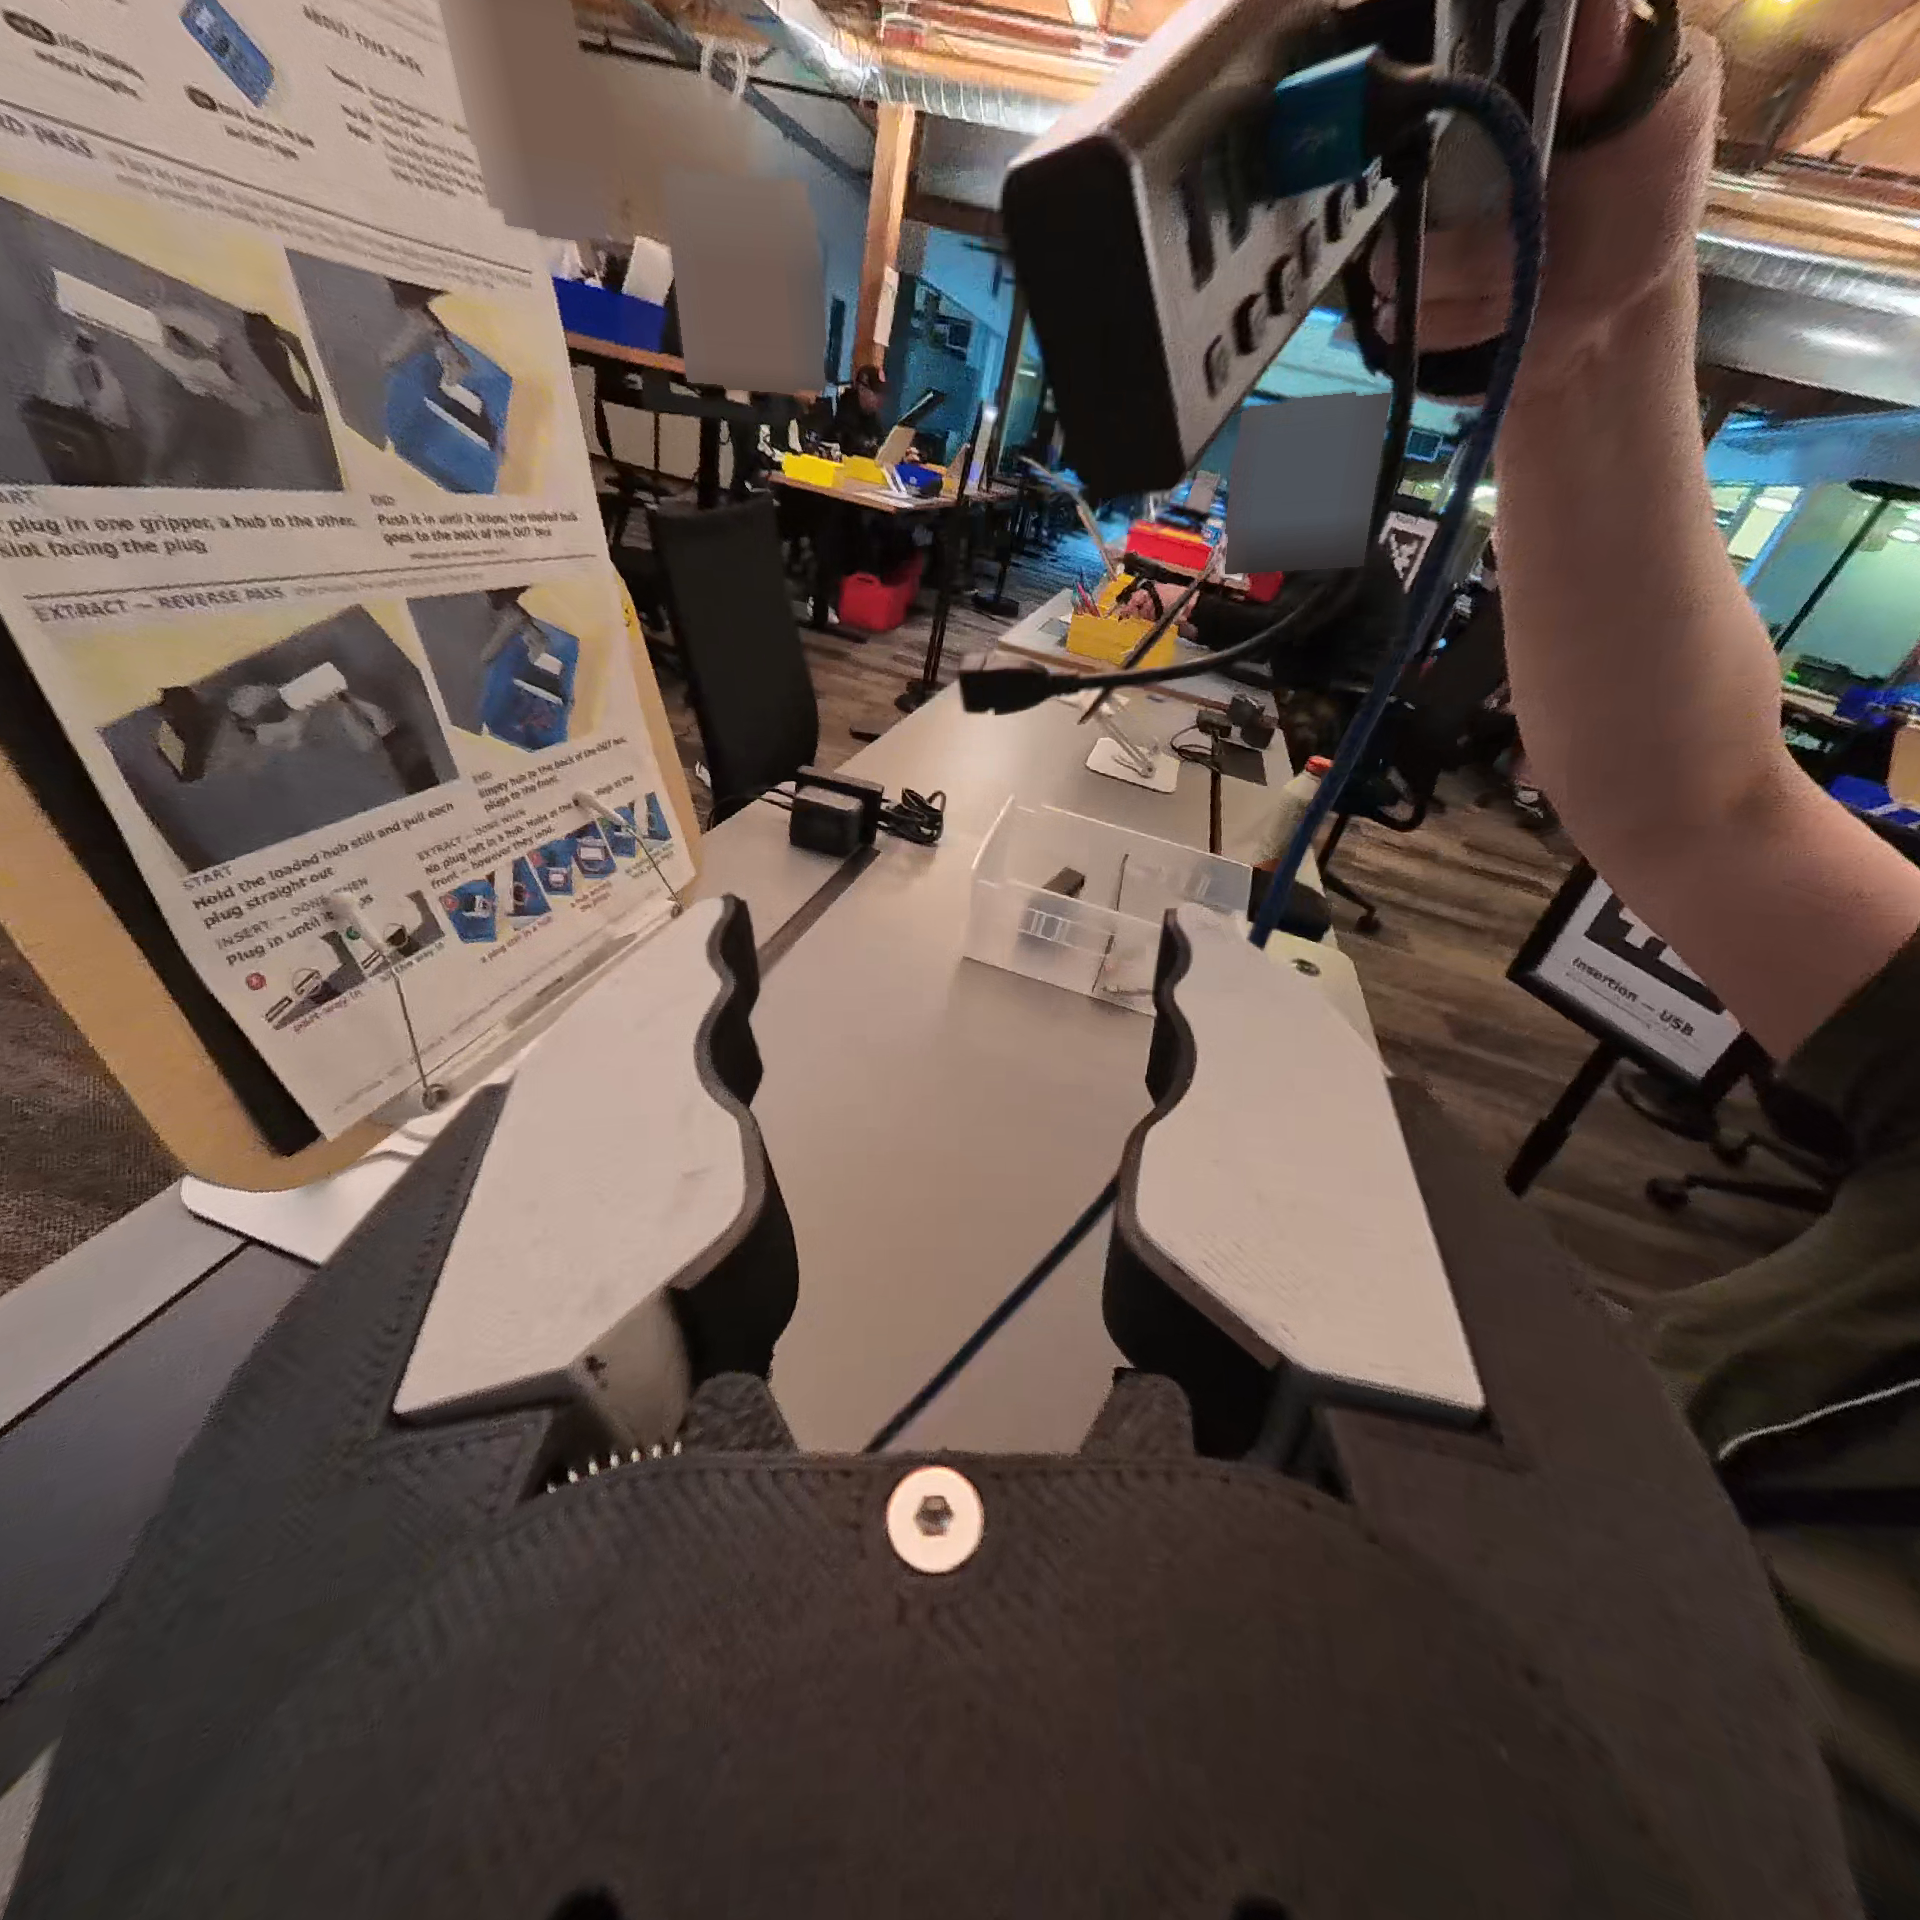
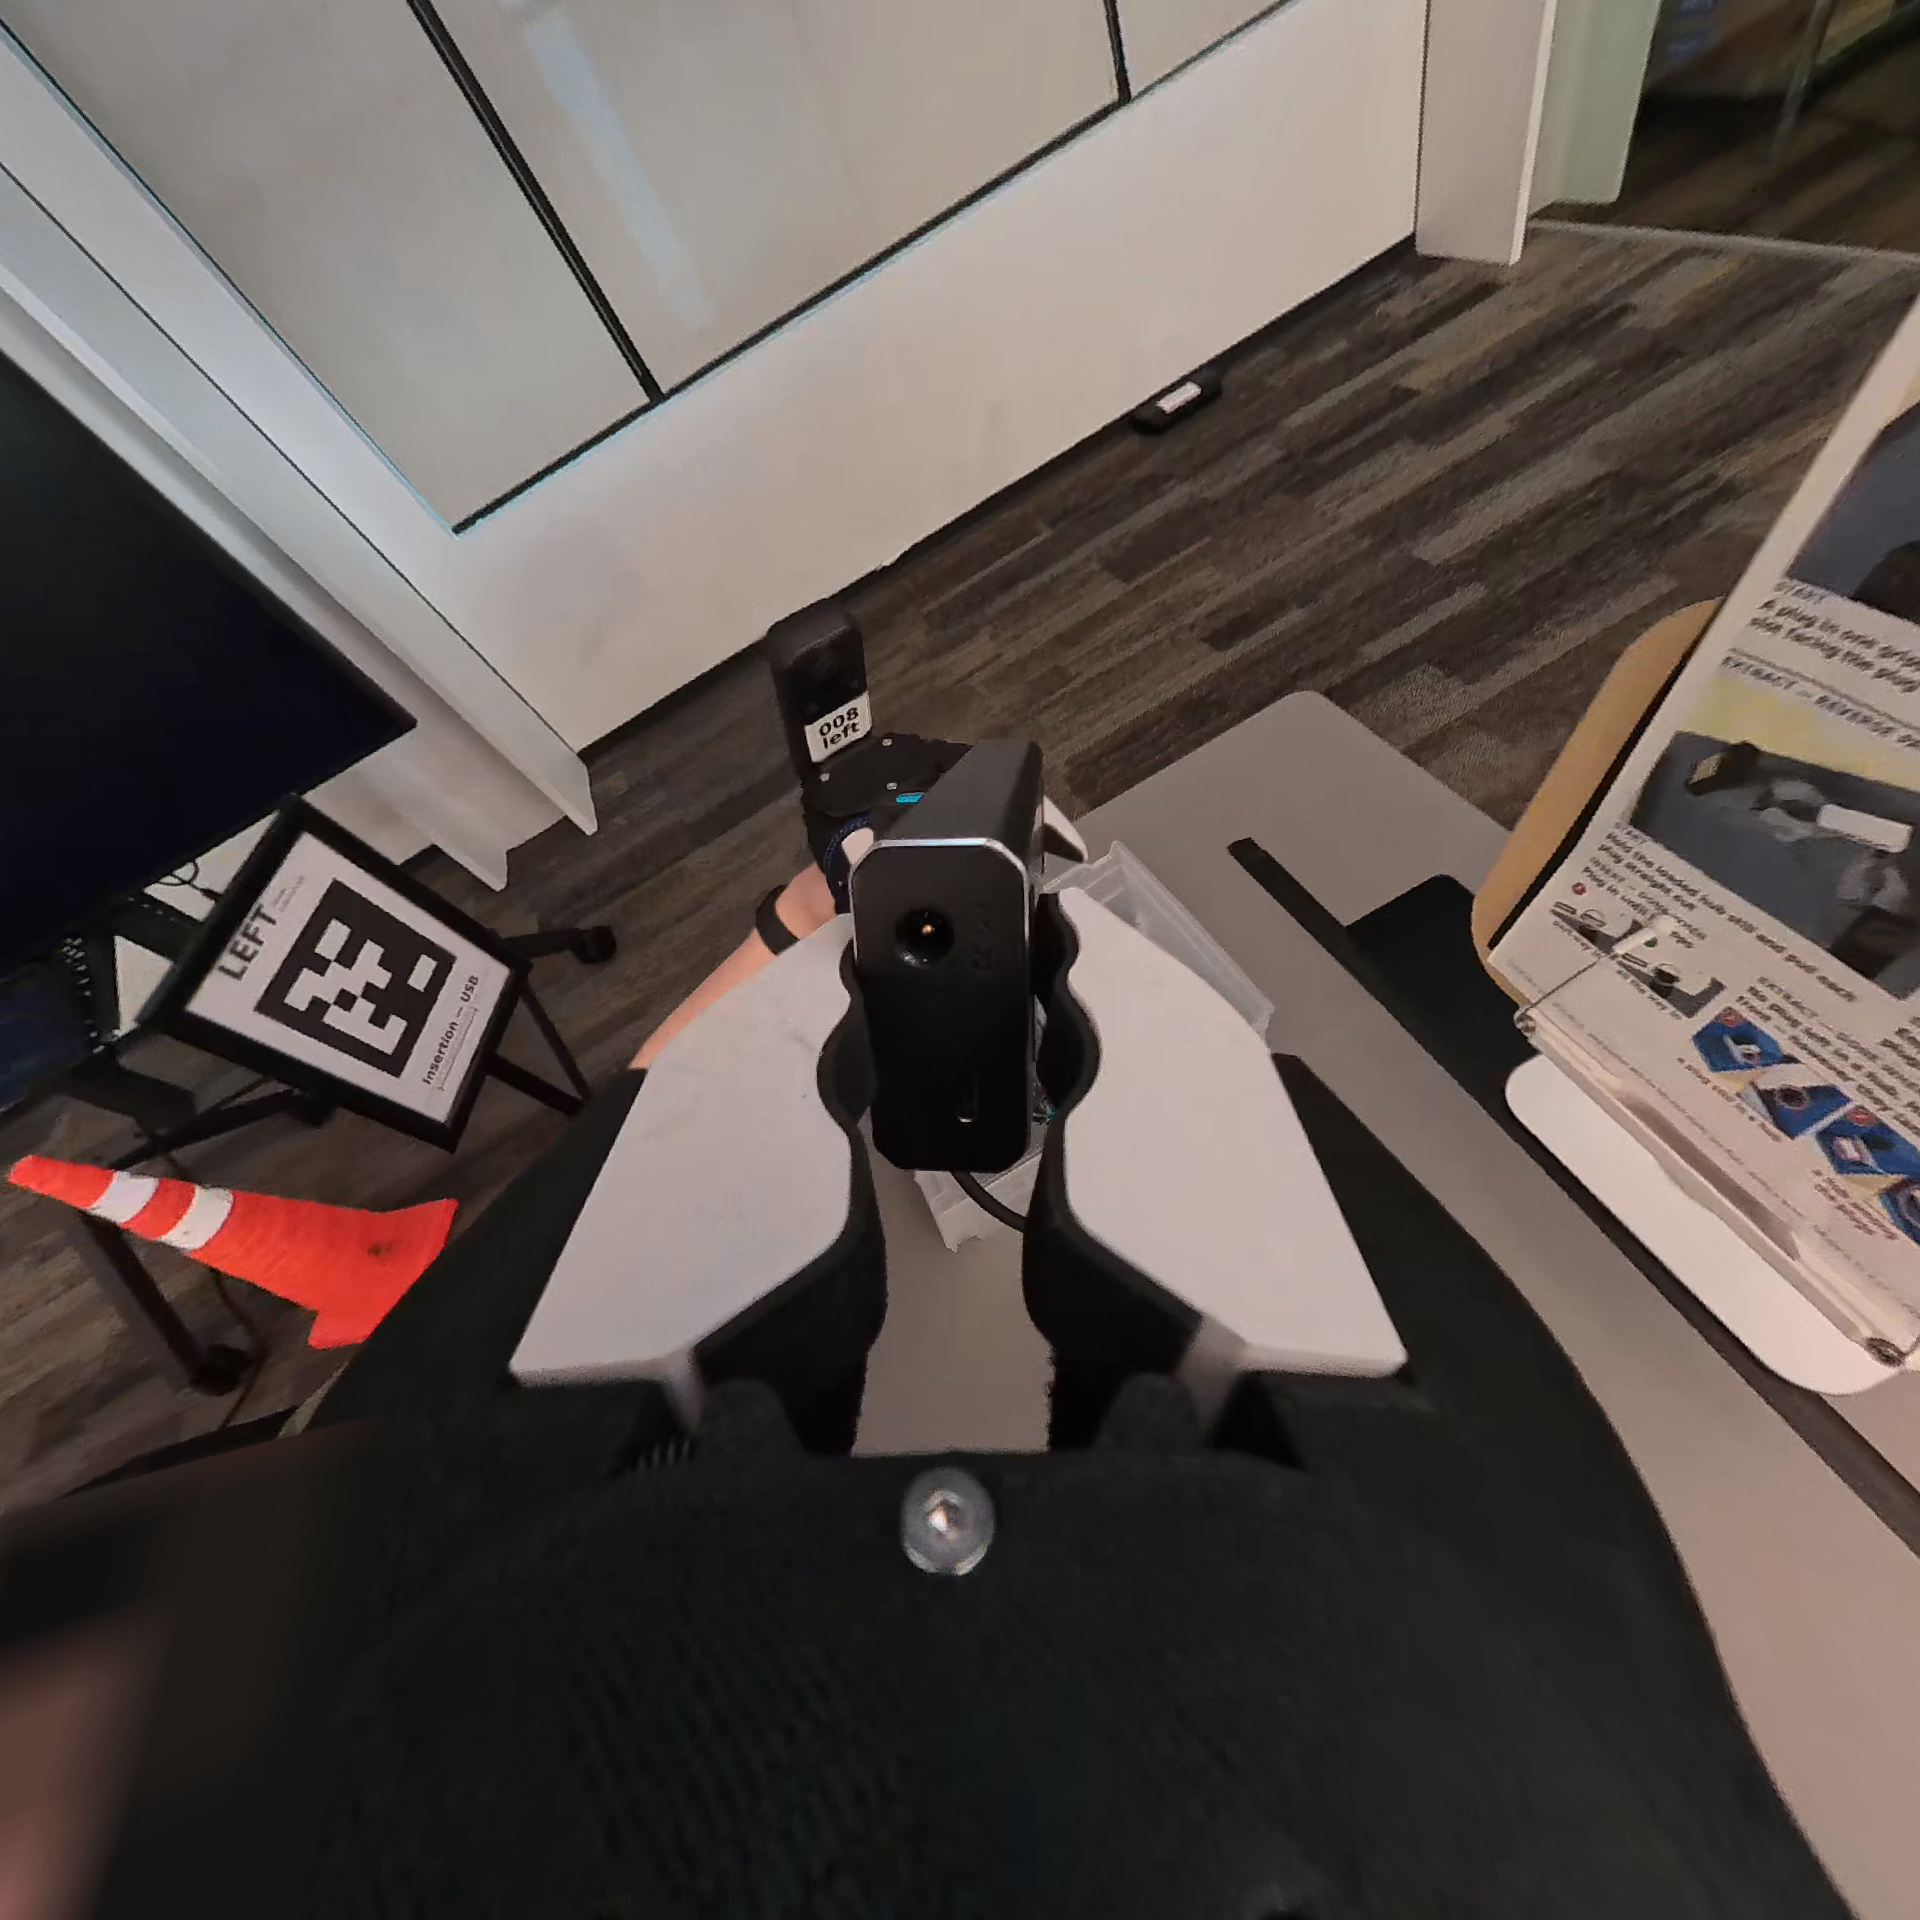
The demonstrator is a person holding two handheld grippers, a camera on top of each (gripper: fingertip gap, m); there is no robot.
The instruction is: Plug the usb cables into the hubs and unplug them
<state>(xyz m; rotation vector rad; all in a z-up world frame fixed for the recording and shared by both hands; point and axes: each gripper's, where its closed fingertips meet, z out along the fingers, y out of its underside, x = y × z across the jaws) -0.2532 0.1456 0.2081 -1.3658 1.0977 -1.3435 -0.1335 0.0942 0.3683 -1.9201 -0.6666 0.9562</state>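
Hub [image 2: 945, 997]: clamped between my right gripper's [image 2: 951, 1023] fingers, a blue plug [image 1: 1317, 125] already seated in it. My left gripper [image 1: 951, 1029] spreads wide, empty, below the hub. Unplugging remains; a black plug [image 1: 1003, 688] dangles beyond my left fingertips.

Grey tabletop [image 1: 914, 1122]: clear plastic box [image 1: 1101, 894] far right, black power adapter [image 1: 831, 816] with coiled cord farther left, instruction-sheet stand [image 1: 312, 1210] near left.
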